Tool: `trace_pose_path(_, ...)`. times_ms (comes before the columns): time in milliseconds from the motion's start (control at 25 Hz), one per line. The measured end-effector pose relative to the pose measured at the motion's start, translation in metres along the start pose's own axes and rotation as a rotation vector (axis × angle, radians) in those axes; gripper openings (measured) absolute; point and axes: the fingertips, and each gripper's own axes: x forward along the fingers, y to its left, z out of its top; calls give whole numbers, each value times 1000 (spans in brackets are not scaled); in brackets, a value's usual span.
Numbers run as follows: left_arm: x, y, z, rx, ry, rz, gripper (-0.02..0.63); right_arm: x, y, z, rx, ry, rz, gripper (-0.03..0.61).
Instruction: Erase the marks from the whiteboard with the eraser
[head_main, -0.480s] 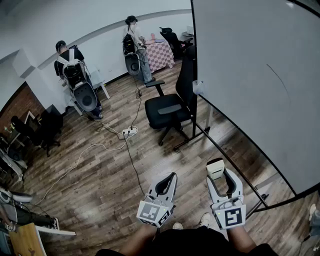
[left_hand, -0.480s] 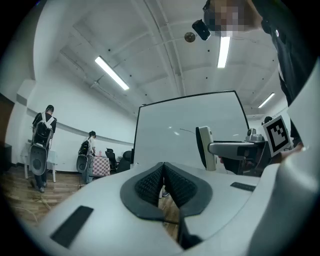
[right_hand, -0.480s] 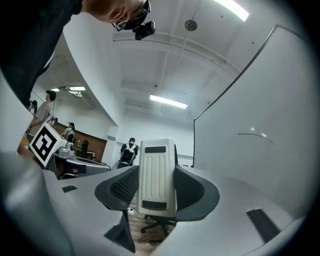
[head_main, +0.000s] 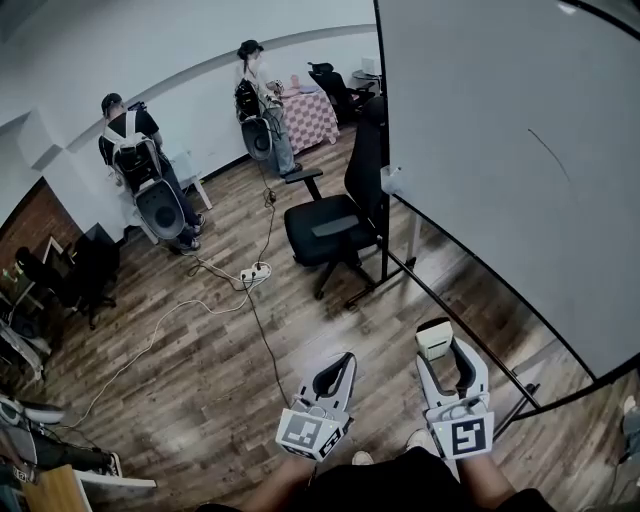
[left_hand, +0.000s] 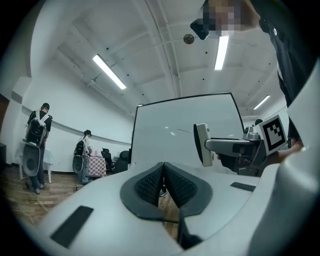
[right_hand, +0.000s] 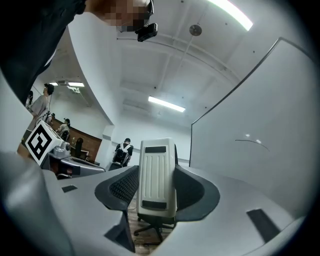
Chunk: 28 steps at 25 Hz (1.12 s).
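A large whiteboard (head_main: 500, 150) on a black stand fills the right of the head view, with a thin curved dark mark (head_main: 550, 155) on it. The mark (right_hand: 252, 142) shows in the right gripper view too. My right gripper (head_main: 437, 340) is shut on a cream ribbed eraser (right_hand: 157, 180), held low, apart from the board. My left gripper (head_main: 342, 365) is beside it, shut with nothing between its pads. In the left gripper view the eraser (left_hand: 202, 145) appears to the right, with the whiteboard (left_hand: 170, 130) behind.
A black office chair (head_main: 335, 225) stands by the board's left edge. A power strip and cables (head_main: 250, 272) lie on the wood floor. Two people with backpacks (head_main: 135, 150) (head_main: 255, 95) stand near the far wall. A checkered table (head_main: 310, 110) is at the back.
The head view has shifted slightly; the chair and the people sit a little further left and up. Both grippers hold the same pose.
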Motion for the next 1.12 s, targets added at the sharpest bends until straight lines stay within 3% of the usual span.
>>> trace_pose_path(520,66,18,-7,7,11,-64,19,35,-50,-16,51,2,-83,245)
trace_pose_path(880,174,30,-8,29,9,-147,20,88,-128,-32,46,-15,-158,247)
trace_pose_path(1120,244,12,-1,48,-9,-257,19,98,-196,-35,41,-29,-257,246)
